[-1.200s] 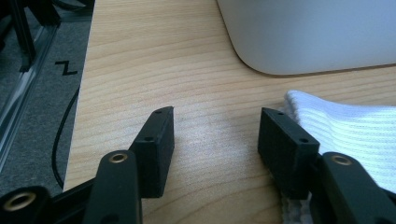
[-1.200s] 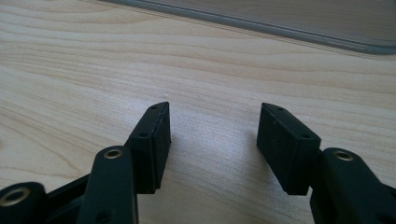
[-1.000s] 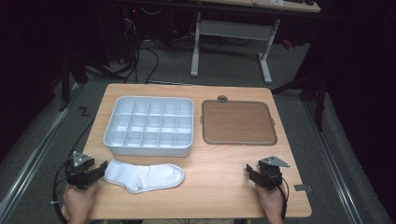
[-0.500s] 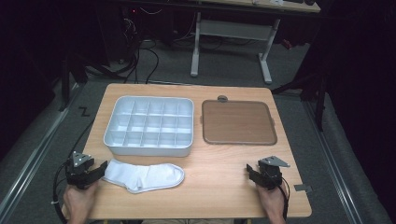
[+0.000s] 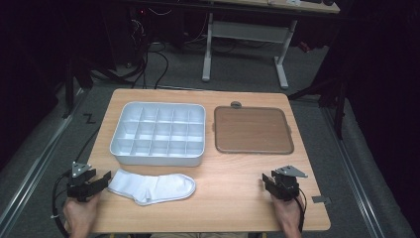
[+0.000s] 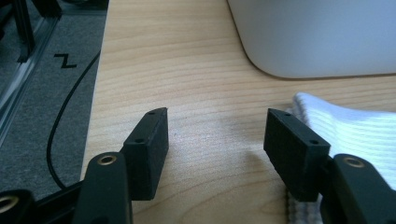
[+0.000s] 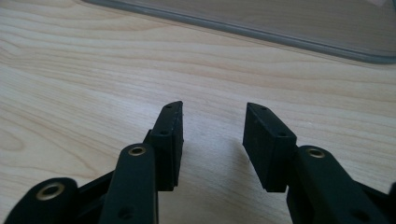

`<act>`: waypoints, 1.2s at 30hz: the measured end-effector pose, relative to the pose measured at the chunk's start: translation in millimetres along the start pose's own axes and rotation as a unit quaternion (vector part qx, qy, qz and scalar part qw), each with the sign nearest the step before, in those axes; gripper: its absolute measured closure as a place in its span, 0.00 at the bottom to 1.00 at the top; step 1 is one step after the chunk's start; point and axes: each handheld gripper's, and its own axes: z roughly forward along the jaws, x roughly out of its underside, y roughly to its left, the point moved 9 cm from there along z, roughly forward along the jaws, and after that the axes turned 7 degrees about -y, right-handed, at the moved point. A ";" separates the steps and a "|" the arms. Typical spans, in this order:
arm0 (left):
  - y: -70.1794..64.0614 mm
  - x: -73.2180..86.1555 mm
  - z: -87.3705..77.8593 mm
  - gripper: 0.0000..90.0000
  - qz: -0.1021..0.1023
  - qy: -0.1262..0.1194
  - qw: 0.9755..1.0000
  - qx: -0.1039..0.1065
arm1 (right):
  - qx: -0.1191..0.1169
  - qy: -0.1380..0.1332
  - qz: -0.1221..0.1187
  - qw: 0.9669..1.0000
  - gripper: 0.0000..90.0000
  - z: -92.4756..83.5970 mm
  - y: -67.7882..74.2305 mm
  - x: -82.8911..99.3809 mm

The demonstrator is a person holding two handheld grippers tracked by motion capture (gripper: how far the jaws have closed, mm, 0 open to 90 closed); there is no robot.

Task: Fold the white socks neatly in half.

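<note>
Wooden table (image 5: 233,198), layout unchanged. Left gripper (image 5: 105,179) beside white sock (image 5: 153,187), jaws apart, just widened. Right gripper (image 5: 267,181) just narrowed, nothing between.

Dim room, grey carpet floor (image 5: 317,64), white-legged desk (image 5: 245,37) beyond, black cables (image 5: 148,59) on the floor.

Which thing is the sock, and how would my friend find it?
Look at the wooden table and find the white tray with little compartments on its left half. Just in front of it, near the left gripper, lies the sock: soft, white and floppy, unlike the hard tray.
</note>
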 end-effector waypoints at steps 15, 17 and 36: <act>-24.1 -12.4 -23.2 0.45 -0.030 0.003 0.999 0.044 | -0.063 -0.021 -0.007 0.998 0.67 -7.2 44.7 -13.7; -31.8 -10.4 -28.6 0.45 -0.026 0.008 0.998 0.054 | -0.080 -0.021 -0.018 0.996 0.67 -8.5 60.4 -16.5; -38.5 16.9 -29.5 0.41 -0.025 0.054 0.997 0.046 | -0.199 -0.021 -0.067 0.978 0.67 -2.9 168.8 -31.0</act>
